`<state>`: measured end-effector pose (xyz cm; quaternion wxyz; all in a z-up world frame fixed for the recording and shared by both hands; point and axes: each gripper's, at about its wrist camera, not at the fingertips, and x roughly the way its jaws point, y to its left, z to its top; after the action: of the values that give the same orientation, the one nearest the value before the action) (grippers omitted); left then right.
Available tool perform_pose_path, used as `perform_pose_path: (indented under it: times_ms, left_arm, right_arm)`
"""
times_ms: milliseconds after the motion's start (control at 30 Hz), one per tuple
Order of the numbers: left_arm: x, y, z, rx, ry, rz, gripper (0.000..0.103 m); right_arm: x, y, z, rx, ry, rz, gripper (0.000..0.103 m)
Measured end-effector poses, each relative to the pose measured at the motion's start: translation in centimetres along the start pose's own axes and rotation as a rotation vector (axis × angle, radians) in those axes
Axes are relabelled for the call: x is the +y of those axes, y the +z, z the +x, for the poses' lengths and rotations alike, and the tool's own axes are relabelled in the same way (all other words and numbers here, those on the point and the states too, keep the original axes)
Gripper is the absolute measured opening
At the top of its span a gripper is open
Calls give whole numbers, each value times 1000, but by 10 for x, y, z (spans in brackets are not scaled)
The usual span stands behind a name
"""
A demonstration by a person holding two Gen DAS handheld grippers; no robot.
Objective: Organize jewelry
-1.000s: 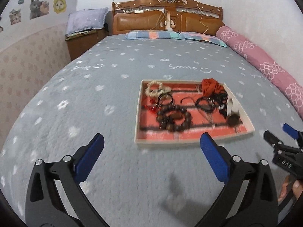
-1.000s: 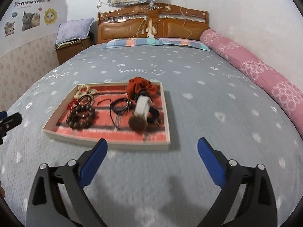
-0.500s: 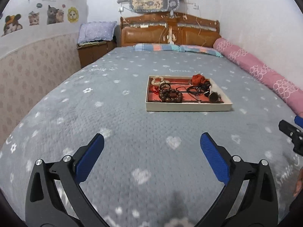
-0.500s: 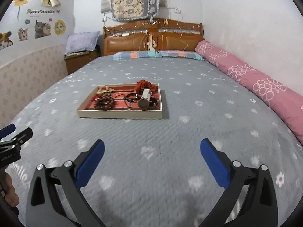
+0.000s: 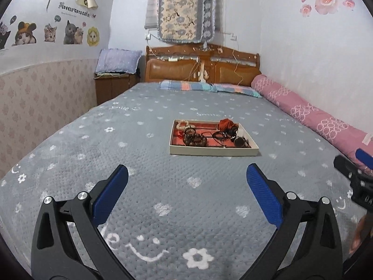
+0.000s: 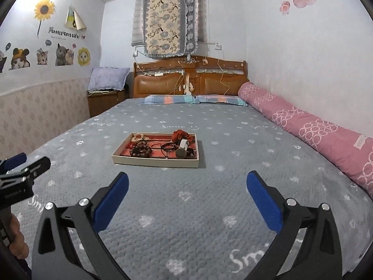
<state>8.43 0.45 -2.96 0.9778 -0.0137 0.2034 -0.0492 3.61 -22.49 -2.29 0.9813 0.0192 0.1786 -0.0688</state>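
Note:
A cream-rimmed tray [image 5: 213, 151] [image 6: 153, 162] with a red lining lies in the middle of the grey bedspread. In it are a dark wooden bead bracelet [image 5: 194, 140] [image 6: 140, 151], a pale bead bracelet [image 5: 184, 124], black cords [image 5: 221, 135], an orange scrunchie [image 5: 227, 123] [image 6: 181, 135] and a white piece [image 6: 184, 143]. My left gripper [image 5: 186, 178] stands open and empty, well short of the tray. My right gripper [image 6: 186, 182] is open too, nothing between its fingers, also far back from the tray.
A long pink bolster [image 5: 310, 114] [image 6: 310, 128] runs along the right wall. Striped pillows [image 5: 209, 86] and a wooden headboard [image 5: 202, 65] are at the far end, a wooden nightstand [image 5: 112, 86] at the left. A hand [image 6: 16, 240] holds the other gripper's handle.
Both grippers have pulled back from the tray and risen a little, so the tray now looks small and far. Both stay open and empty.

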Motion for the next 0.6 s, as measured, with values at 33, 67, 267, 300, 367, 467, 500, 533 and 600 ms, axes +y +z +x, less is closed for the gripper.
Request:
perform_pose_path:
  times_ms: [33,67,267,300,367,467,500,533,600]
  left_arm:
    - [-1,-1,-2,-6,0,3,98]
    - [-1,-2,-3,-8,-3,1,98]
    - [2,-13,-5,-8,-18,-14,98]
    - [2,-16,-3,0,-21,-15,98]
    - [3,-20,-3,12,-33,-21,98]
    - [1,-23,-9,-15,-18,-10,98]
    - [-1,-24,-11,-26,-5,0,98]
    - [-2,-25,-12,-33,3,9,98]
    - [-4,-26,-13,-33,-4,14,98]
  right_arm:
    - [0,-4,-2,4,-4,3,99]
    - [-1,-8,-3,10,-5,5,99]
    - [-3,-23,-5,3,-20,14,99]
    - [-4,-24,-4,9,-19,17,99]
    - [-8,-28,-2,19,-12,36,99]
    - [-10,-32,-5,-2,-12,45,99]
    - [-9,-33,-6,-9,-12,45,99]
    - [-9,-34,-7,-18,-11,46,99]
    - [-9,-37,-7,-17,-3,47,99]
